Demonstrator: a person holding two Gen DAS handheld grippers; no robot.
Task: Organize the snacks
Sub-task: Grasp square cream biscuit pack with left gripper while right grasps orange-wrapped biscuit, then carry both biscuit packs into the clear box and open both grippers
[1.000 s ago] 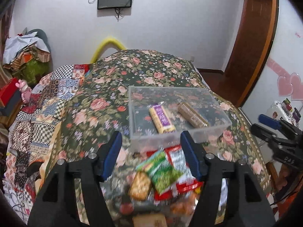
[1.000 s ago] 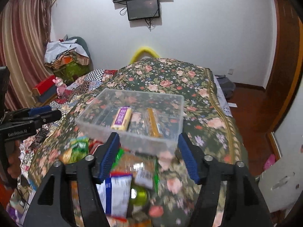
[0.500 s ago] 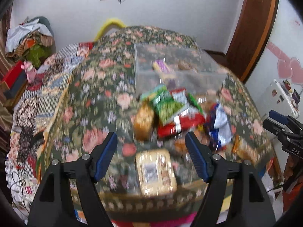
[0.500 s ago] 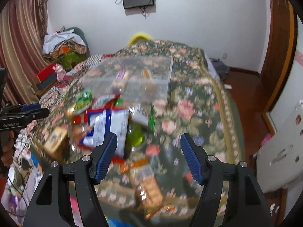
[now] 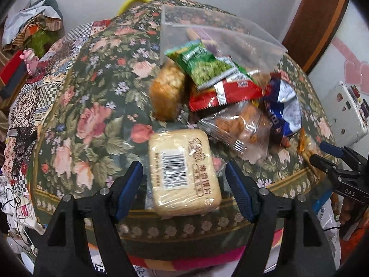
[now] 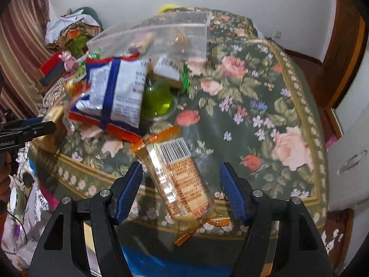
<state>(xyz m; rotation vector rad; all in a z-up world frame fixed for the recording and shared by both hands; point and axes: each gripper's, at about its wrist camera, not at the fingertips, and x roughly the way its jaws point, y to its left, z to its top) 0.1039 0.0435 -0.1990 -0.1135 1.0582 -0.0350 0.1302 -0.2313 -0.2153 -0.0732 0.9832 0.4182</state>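
- Left wrist view: since a second ago you have pulled your left gripper [image 5: 184,184] back from the clear bin [image 5: 221,39], which now sits far up the floral bedspread [image 5: 92,106]. Its jaws gape wide and hold nothing, straddling the pale bread pack [image 5: 182,170] near the cover's edge. Behind it lie the green pea bag [image 5: 203,67] and red packet [image 5: 226,92], heaped against the bin.
- Right wrist view: your right gripper [image 6: 182,189] has likewise drawn back. It is spread wide and empty over the orange-trimmed cracker pack [image 6: 180,177], which lies tilted at the bed's edge. The blue-and-white bag [image 6: 117,94] and green jelly cup [image 6: 156,101] rest beyond, before the bin [image 6: 161,37]; a striped curtain [image 6: 20,46] hangs left.
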